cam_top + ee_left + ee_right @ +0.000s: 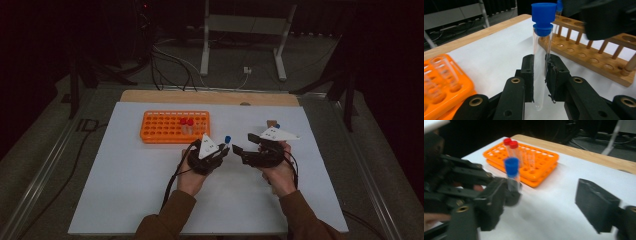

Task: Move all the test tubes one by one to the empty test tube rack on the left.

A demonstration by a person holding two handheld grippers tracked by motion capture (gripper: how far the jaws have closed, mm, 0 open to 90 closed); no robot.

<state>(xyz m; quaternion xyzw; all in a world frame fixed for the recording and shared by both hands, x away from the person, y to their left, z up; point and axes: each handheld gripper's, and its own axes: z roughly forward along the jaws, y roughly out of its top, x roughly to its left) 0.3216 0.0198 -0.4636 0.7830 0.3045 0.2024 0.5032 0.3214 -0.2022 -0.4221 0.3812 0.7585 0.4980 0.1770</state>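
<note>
High view: the left gripper (223, 148) and the right gripper (241, 150) meet near the middle of the white table (125, 200), tips facing each other. A blue-capped test tube (227, 140) stands upright at the left gripper's tip. An orange rack (160, 127) (two red-capped tubes (186, 122) in it) lies toward the far left corner.

Left gripper view: both pads are clamped on the tube's clear glass (540, 67), below the blue cap (543, 16). A wooden rack (596, 60) lies behind, toward the far edge.

Right gripper view: the right gripper's jaws stand parted, one black pad (596, 207) well clear of the tube (512, 173), which the left gripper (510, 192) holds.
</note>
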